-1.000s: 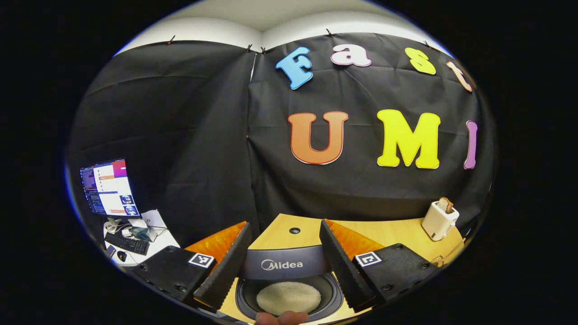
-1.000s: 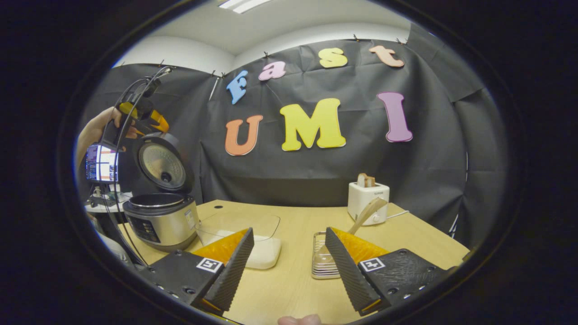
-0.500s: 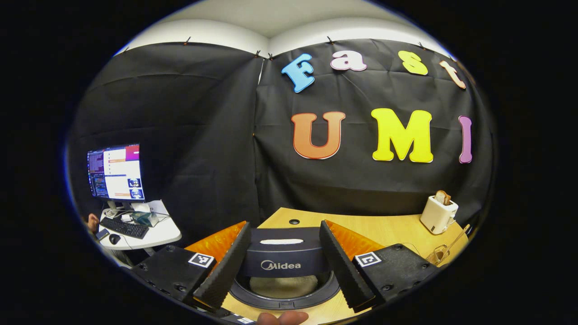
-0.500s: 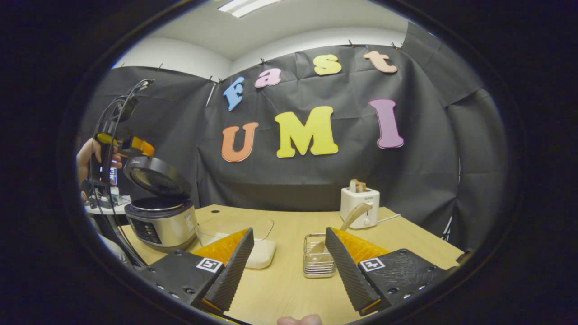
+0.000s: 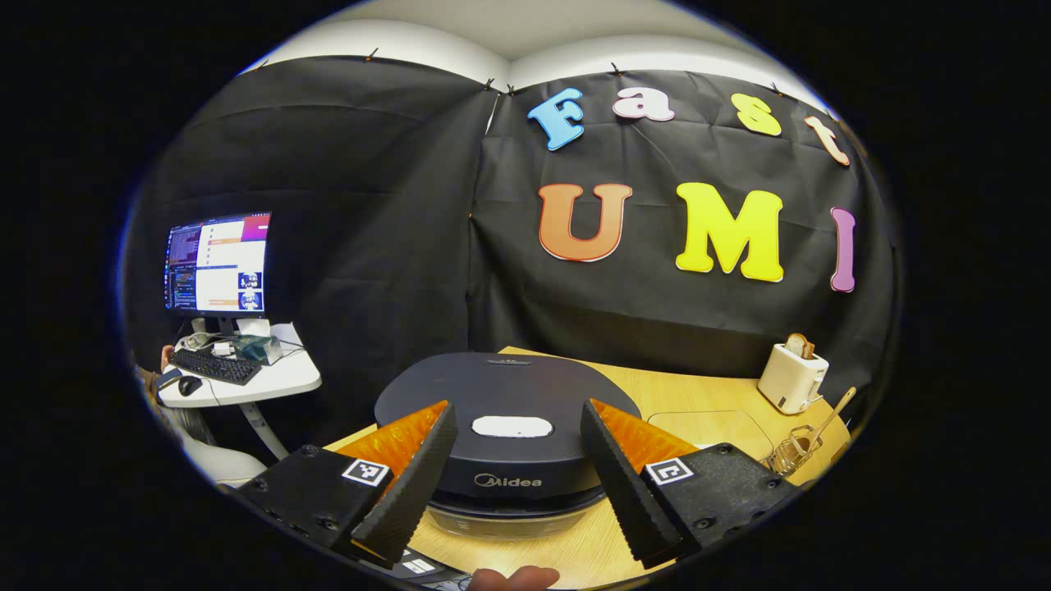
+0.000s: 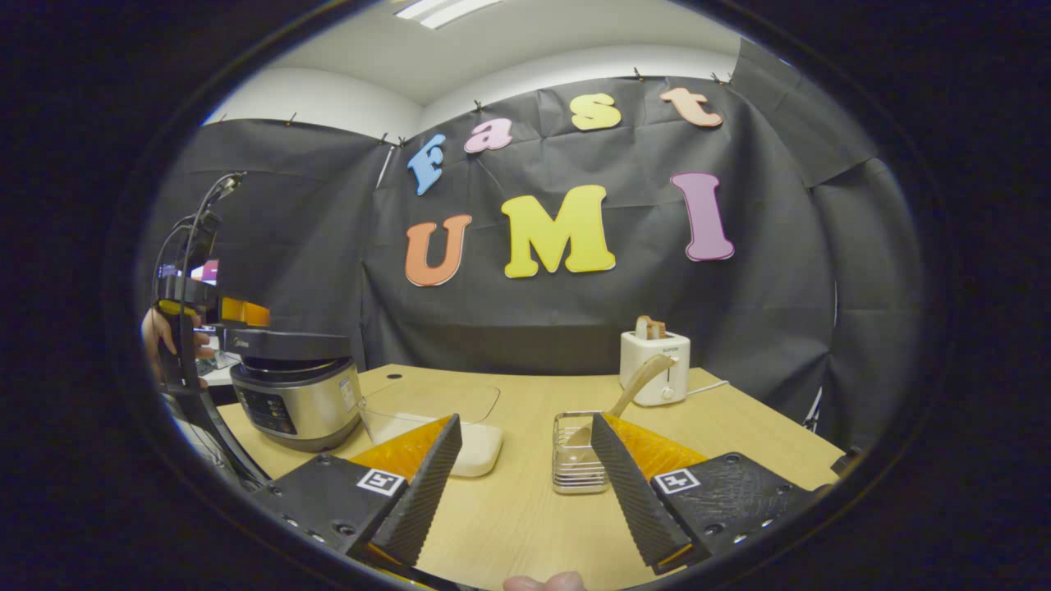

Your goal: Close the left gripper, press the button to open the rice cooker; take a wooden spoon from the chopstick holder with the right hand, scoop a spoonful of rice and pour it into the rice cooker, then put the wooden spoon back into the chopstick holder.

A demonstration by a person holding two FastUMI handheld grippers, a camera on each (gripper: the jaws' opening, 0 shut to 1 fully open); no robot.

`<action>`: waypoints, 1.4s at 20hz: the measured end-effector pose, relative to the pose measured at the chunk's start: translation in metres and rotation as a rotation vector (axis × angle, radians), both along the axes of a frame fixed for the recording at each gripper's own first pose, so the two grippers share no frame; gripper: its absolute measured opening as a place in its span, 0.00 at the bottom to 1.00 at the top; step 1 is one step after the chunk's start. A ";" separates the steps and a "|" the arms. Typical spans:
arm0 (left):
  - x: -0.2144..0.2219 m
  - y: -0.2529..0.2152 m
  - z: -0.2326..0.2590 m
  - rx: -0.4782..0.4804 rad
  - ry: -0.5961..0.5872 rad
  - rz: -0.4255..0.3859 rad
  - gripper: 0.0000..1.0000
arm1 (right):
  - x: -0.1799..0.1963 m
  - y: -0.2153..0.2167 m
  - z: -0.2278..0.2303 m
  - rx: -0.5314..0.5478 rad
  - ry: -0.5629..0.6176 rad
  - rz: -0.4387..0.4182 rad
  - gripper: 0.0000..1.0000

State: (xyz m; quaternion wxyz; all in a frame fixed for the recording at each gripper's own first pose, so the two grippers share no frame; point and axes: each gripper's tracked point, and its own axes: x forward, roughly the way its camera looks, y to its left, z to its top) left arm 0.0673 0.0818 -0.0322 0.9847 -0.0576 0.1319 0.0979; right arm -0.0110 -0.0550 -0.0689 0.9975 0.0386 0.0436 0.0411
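Desk (image 6: 525, 509) spans under both. Rice cooker (image 5: 507, 435), lid down, sits right ahead of left hand-held gripper (image 5: 517, 472), fingers apart, gripping nothing. Right hand-held gripper (image 6: 525, 484) fingers apart, empty; chopstick holder (image 6: 575, 464) just ahead, wooden spoon (image 6: 636, 386) leaning in it.

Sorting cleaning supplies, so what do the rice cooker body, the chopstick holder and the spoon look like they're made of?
Rice cooker: body looks like brushed metal with a soft sheen, lid matte dark, likely plastic. Chopstick holder: shiny metal wire, judging by its thin bright bars. Wooden spoon: pale, unglossy, apparently wood.
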 end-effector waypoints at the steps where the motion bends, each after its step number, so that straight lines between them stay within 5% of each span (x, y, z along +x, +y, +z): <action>1: -0.002 0.000 -0.007 -0.006 0.008 0.003 0.97 | -0.001 0.000 0.000 -0.001 0.000 0.000 0.92; 12: -0.005 -0.002 -0.026 0.085 -0.017 -0.018 0.98 | -0.001 0.000 -0.005 0.007 0.006 0.003 0.94; 14: -0.009 -0.004 -0.031 0.097 -0.006 -0.040 0.91 | 0.001 0.003 -0.010 0.020 0.021 0.008 0.94; 25: -0.006 -0.011 -0.006 -0.024 -0.039 -0.045 0.96 | 0.005 -0.013 0.019 -0.018 -0.032 -0.051 0.94; 28: -0.014 -0.021 0.025 0.031 -0.113 -0.064 0.98 | 0.002 -0.019 0.025 -0.027 -0.048 -0.076 0.94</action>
